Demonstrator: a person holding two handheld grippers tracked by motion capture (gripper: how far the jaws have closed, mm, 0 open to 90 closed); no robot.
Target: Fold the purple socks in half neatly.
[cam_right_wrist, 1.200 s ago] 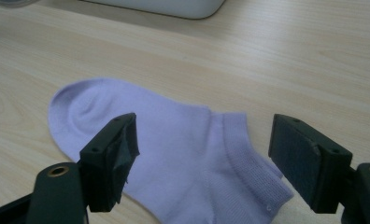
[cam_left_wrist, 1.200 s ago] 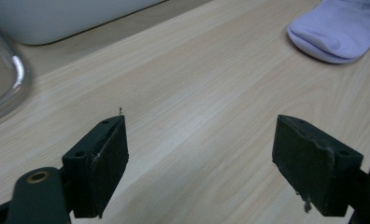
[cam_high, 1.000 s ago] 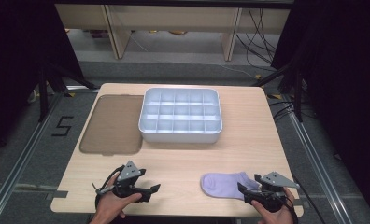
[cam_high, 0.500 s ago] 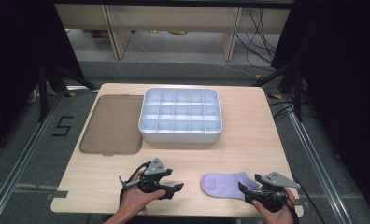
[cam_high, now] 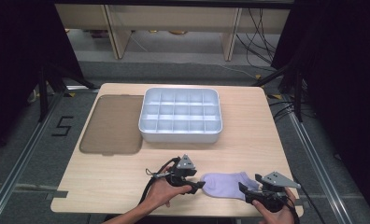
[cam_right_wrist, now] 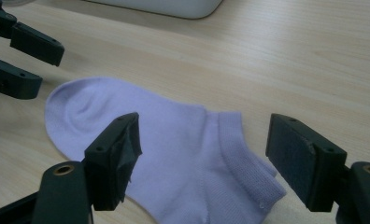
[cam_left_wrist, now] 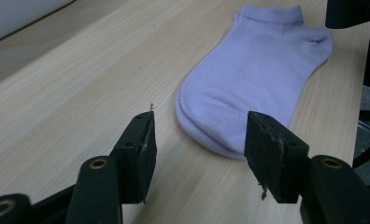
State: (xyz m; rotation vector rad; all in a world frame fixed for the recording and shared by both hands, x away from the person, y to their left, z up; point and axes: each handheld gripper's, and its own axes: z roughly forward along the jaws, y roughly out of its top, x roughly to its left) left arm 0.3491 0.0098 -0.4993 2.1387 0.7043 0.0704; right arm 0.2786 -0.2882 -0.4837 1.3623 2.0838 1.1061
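High view: the sock [cam_high: 225, 185] lies flat at the surface's [cam_high: 248, 144] near edge, between the left hand-held gripper [cam_high: 197, 185] and the right hand-held gripper [cam_high: 243, 190]. A good grab probably needs the toe squarely between the jaws.

Left gripper view: jaws partly apart, just been closing, empty, toe just ahead.

Right gripper view: jaws wide, straddling the cuff, gripping nothing.

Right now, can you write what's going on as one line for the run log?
left claw: open, jaws just been closing, at sock toe, nothing gripped | right claw: open, over cuff end | sock: flat on table | tray: untouched
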